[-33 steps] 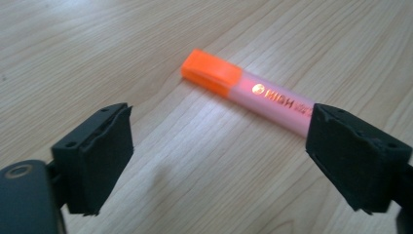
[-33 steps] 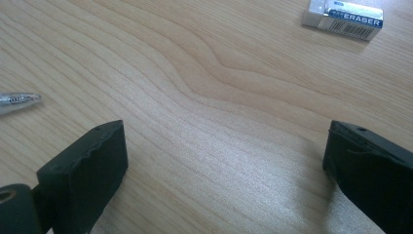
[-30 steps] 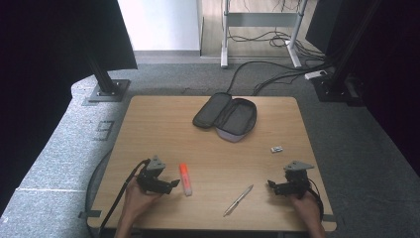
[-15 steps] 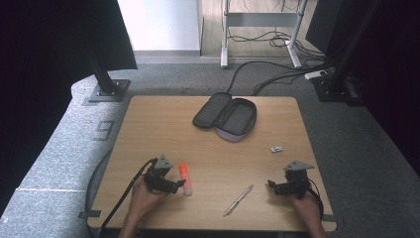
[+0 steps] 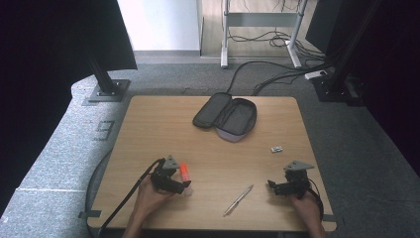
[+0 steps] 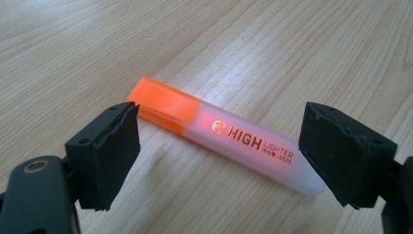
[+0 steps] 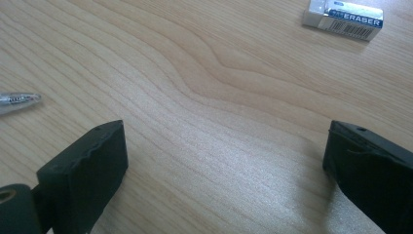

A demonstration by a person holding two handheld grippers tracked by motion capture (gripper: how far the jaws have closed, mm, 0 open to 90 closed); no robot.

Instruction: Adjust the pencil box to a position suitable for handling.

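Observation:
An orange-capped highlighter (image 5: pixel 184 174) lies flat on the wooden table (image 5: pixel 148 129) near the front left. My left gripper (image 5: pixel 184 186) reaches it from the left. In the left gripper view the highlighter (image 6: pixel 243 141) lies across the gap between the black jaws, and my left gripper (image 6: pixel 224 146) is open, its pads apart from the pen body. My right gripper (image 5: pixel 274 187) rests near the front right edge. It is open over bare wood (image 7: pixel 224 170) with nothing between the jaws.
An open grey pencil case (image 5: pixel 227 115) sits at the back middle. A silver pen (image 5: pixel 238 200) lies between the two hands, its tip (image 7: pixel 17 101) left of the right jaws. A small eraser (image 5: pixel 276 148) (image 7: pixel 343 17) lies beyond the right gripper.
My left hand has slid right, so its jaws now straddle the highlighter instead of standing beside it. The right hand and the other objects have kept still.

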